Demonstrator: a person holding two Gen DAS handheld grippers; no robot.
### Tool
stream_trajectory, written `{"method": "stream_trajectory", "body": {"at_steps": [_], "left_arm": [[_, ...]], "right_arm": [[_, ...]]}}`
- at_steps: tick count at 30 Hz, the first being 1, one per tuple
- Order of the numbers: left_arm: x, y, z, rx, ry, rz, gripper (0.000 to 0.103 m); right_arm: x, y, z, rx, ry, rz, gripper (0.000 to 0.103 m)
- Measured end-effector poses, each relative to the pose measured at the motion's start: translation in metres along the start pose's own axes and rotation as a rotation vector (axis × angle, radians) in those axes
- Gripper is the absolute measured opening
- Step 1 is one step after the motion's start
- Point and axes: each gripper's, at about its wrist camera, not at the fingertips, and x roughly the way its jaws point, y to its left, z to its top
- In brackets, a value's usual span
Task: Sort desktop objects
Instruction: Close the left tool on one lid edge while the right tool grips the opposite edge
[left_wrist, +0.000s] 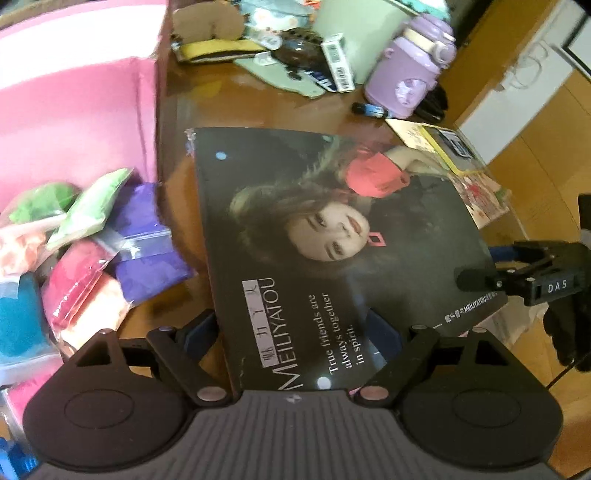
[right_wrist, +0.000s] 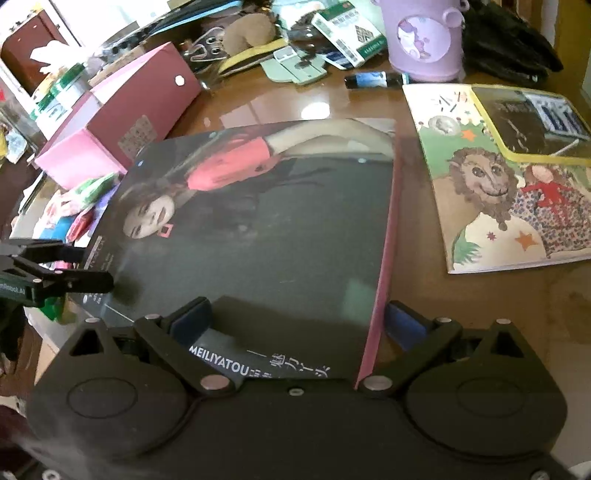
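A dark magazine (left_wrist: 332, 236) with a woman's portrait and the word MEILIYATOU lies over the brown table; it also shows in the right wrist view (right_wrist: 258, 229). My left gripper (left_wrist: 295, 332) is wide open, one finger on each side of the magazine's near left corner. My right gripper (right_wrist: 299, 321) is wide open too, its fingers straddling the near right corner and pink spine. Each gripper shows from the side in the other view, the right one (left_wrist: 480, 278) and the left one (right_wrist: 88, 277). Whether the magazine is lifted, I cannot tell.
Bagged coloured items (left_wrist: 85, 251) lie left of the magazine, beside a pink box (right_wrist: 122, 122). A lion picture book (right_wrist: 509, 192) with a yellow-edged book (right_wrist: 532, 122) on it lies to the right. A purple bottle (left_wrist: 410, 62), small boxes and clutter stand behind.
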Motion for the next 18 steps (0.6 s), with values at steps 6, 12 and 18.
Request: {"method": "stream_trajectory", "body": {"at_steps": [6,12,18], "left_arm": [[-0.011,-0.012,0.001,0.06,-0.015,-0.014,0.087],[-0.03,-0.021,0.009,0.096,-0.025,-0.041,0.087],[-0.05,-0.018,0.018,0.124,-0.028,-0.078,0.087]], "right_arm": [[-0.025,0.008,-0.007,-0.031,-0.025,-0.021,0.102],[-0.049,0.011,-0.012,0.018,-0.038,-0.043,0.102],[-0.067,0.024,-0.016,0.066,-0.057,-0.064,0.102]]}}
